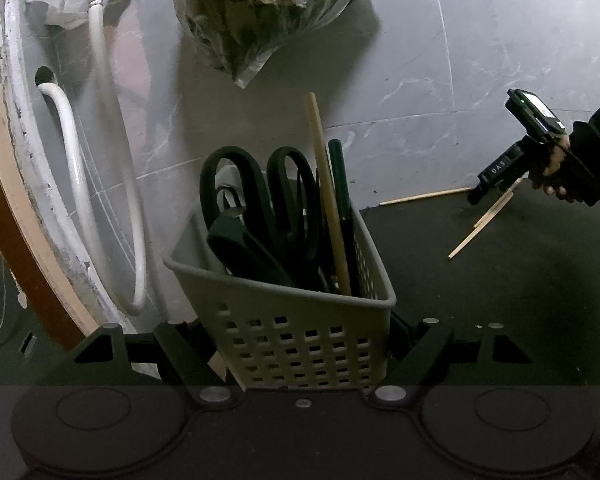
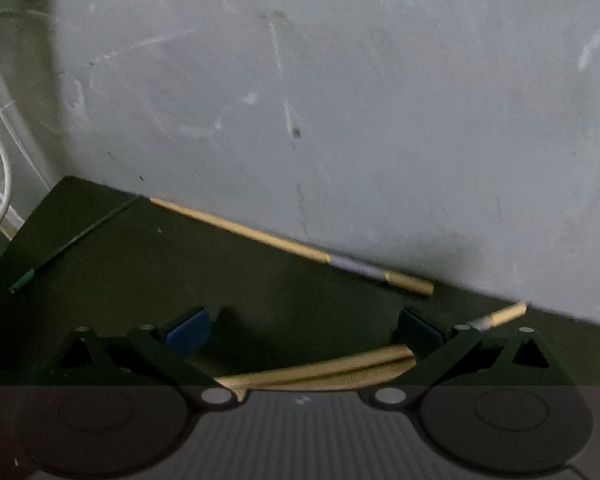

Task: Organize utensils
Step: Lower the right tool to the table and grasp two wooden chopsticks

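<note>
A grey perforated utensil basket [image 1: 300, 336] stands between the fingers of my left gripper [image 1: 300, 344], which is shut on its sides. It holds black scissors [image 1: 260, 208], a wooden chopstick [image 1: 328, 200] and a dark green stick [image 1: 342, 192]. My right gripper [image 2: 304, 330] is open and empty, low over the dark counter; it also shows in the left wrist view [image 1: 500, 184]. Wooden chopsticks [image 2: 320, 370] lie on the counter just below its blue pads [image 2: 188, 326]. Another wooden chopstick [image 2: 292, 246] lies along the wall. A thin dark green stick [image 2: 76, 240] lies at the left.
A grey marble wall [image 1: 460, 60] backs the dark counter [image 1: 520, 280]. A plastic bag [image 1: 268, 12] hangs above the basket. White hoses [image 1: 100, 160] run down the wall at the left. Loose chopsticks [image 1: 480, 228] lie on the counter to the right of the basket.
</note>
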{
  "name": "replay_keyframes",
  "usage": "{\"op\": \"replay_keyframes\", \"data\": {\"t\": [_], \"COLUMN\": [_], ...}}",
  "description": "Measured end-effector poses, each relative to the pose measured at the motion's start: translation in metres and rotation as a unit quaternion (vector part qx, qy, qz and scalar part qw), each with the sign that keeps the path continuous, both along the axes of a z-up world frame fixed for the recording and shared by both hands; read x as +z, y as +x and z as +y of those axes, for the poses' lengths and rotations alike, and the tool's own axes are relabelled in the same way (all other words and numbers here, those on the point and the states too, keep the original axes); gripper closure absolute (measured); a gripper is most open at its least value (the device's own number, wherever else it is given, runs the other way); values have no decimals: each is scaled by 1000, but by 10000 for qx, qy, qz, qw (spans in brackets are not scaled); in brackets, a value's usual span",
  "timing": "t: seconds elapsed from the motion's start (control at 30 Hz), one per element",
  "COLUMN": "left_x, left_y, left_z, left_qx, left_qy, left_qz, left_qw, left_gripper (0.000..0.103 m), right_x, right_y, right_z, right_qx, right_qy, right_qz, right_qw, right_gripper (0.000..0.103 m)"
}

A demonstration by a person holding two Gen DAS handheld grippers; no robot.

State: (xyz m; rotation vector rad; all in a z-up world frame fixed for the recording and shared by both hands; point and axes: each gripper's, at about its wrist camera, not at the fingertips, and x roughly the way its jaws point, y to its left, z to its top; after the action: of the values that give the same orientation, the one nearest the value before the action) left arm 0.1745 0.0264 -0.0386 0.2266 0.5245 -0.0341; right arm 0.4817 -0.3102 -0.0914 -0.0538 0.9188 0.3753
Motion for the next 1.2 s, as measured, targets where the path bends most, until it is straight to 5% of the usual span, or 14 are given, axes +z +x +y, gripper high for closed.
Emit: {"op": "replay_keyframes", "data": {"t": [0.4,0.77,1.0,1.2], "left_x": [-1,-3,-3,-4], "left_y": [2,1,-1,-2], "left_z": [1,3,3,3], "left_qx": [-27,-123,-153,-153], "left_qy": [9,37,49,48], "left_qz": [-23,-76,-105,-110], "left_qw": [10000,9999,9998,9998], "left_gripper": [22,22,22,22], "right_x": [-1,2,5,6], "right_y": [-42,-89,-89,-104], "right_z": [-30,-2,40,63], "right_qx": [-357,83,217,652], "right_qy": [624,1094,612,-479], "right_qz": [185,351,284,-14], "right_qw": [9972,9933,9975,9967], "right_gripper": [1,1,1,16]}}
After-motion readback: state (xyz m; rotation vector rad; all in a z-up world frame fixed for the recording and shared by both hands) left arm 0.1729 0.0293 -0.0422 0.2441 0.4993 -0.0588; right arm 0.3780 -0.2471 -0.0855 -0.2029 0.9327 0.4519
